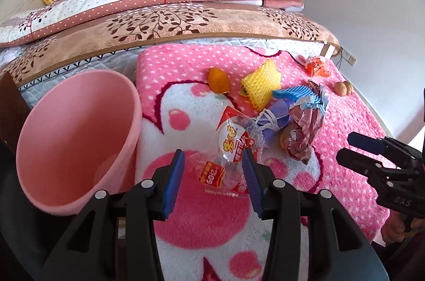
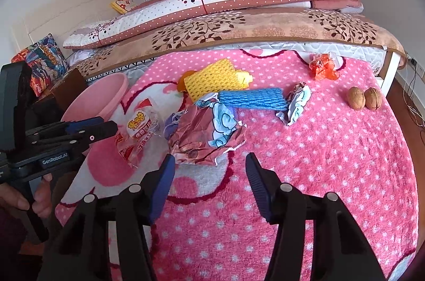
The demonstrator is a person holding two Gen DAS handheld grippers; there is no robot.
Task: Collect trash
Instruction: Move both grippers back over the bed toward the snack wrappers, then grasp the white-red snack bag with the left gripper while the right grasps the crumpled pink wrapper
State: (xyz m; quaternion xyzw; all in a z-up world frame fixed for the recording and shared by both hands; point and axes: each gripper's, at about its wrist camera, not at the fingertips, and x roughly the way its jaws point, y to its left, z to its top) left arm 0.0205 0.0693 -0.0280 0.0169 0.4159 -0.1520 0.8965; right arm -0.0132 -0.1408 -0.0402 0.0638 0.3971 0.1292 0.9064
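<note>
Where the pink dotted blanket covers the bed, trash lies scattered from left to right. Farthest left, beside the blanket's edge: pink waste bin, tilted with its mouth facing the camera, nothing visible inside. Next, clear snack wrapper with red and yellow print, flat on the blanket, long axis running away from the left wrist camera, near end between the left gripper fingers. Fingers spread wide on either side of the wrapper, blue pads apart; cannot tell whether either pad touches the plastic. Behind the wrapper: orange peel, then yellow foam fruit net, ribbed and folded. Rightward, crumpled purple mask against a blue foam fruit net lying crosswise, long axis left to right. Just in front, crumpled reddish paper wrapper, creased and partly white and blue, directly ahead of the right gripper. Fingers of that gripper likewise held well apart, gripping nothing, above bare blanket. Farther right: small crumpled paper ball, orange plastic scrap near the blanket's far edge, and two walnuts touching side by side, well apart from the pile.
</note>
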